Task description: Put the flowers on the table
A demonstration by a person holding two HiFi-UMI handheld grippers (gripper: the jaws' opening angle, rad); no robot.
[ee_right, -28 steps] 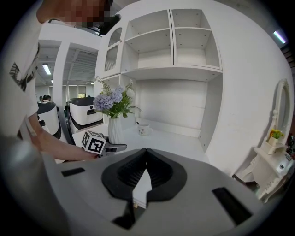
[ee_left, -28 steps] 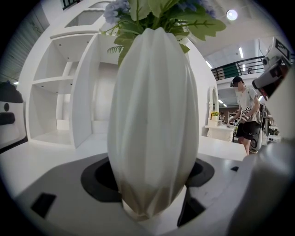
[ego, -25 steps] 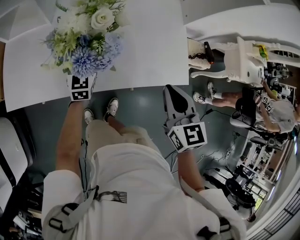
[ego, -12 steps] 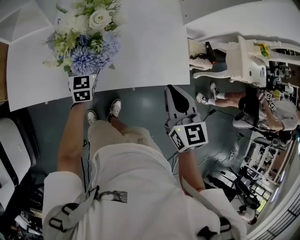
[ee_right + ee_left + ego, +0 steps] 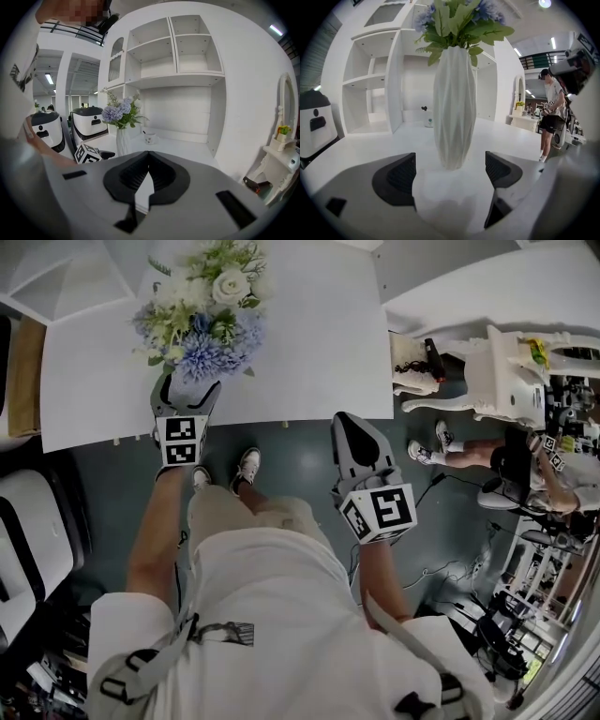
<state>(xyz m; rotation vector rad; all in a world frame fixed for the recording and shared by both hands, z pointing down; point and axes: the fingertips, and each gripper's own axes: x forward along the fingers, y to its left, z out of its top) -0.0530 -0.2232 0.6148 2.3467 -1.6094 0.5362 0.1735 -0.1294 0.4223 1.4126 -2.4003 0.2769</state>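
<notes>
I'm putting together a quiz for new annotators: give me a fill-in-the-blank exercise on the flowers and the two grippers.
1. The flowers stand in a white ____ on the table.
2. The jaws of the left gripper are ____, touching nothing.
3. The jaws of the right gripper are ____, with nothing between them.
Missing words: vase; open; shut.
Note: the left jaws have just been opening; the vase stands between their tips, untouched.
</notes>
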